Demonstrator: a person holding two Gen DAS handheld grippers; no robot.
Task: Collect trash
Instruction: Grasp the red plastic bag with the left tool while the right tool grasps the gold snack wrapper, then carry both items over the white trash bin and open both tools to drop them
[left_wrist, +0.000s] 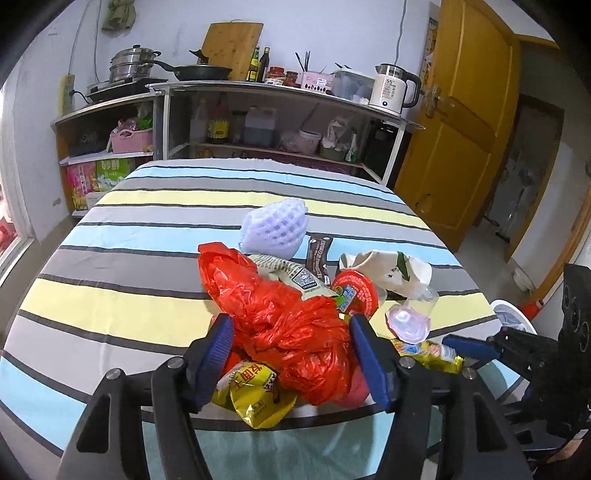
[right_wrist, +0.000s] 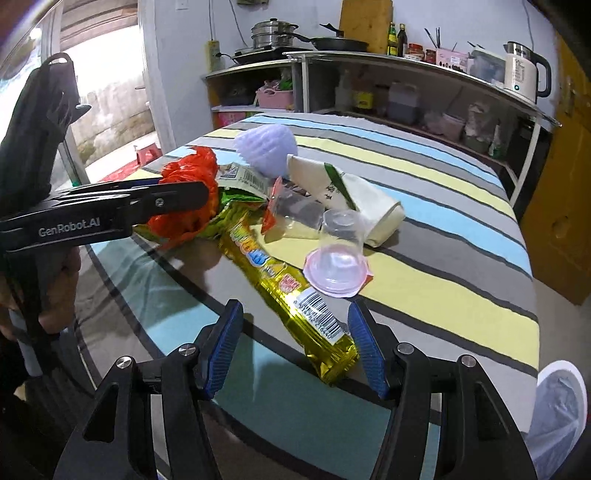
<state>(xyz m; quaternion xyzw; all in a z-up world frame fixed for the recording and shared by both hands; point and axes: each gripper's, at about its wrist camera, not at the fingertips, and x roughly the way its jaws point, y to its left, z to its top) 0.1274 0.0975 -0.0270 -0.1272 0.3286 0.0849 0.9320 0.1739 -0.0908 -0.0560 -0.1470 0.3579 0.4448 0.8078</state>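
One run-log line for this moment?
left claw: open, straddling crumpled red plastic bag | right claw: open, around long yellow foil wrapper | nothing lifted

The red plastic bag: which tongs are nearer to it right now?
Left. The left tongs stand open around the red plastic bag, which bulges between them. The right tongs sit off to its side, astride the yellow wrapper.

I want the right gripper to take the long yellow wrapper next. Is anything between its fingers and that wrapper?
Nothing visible is. The yellow wrapper's near end already lies between the open right gripper's fingers, uncovered. The clear cup lies beside it farther up, right of the wrapper, clear of that end.
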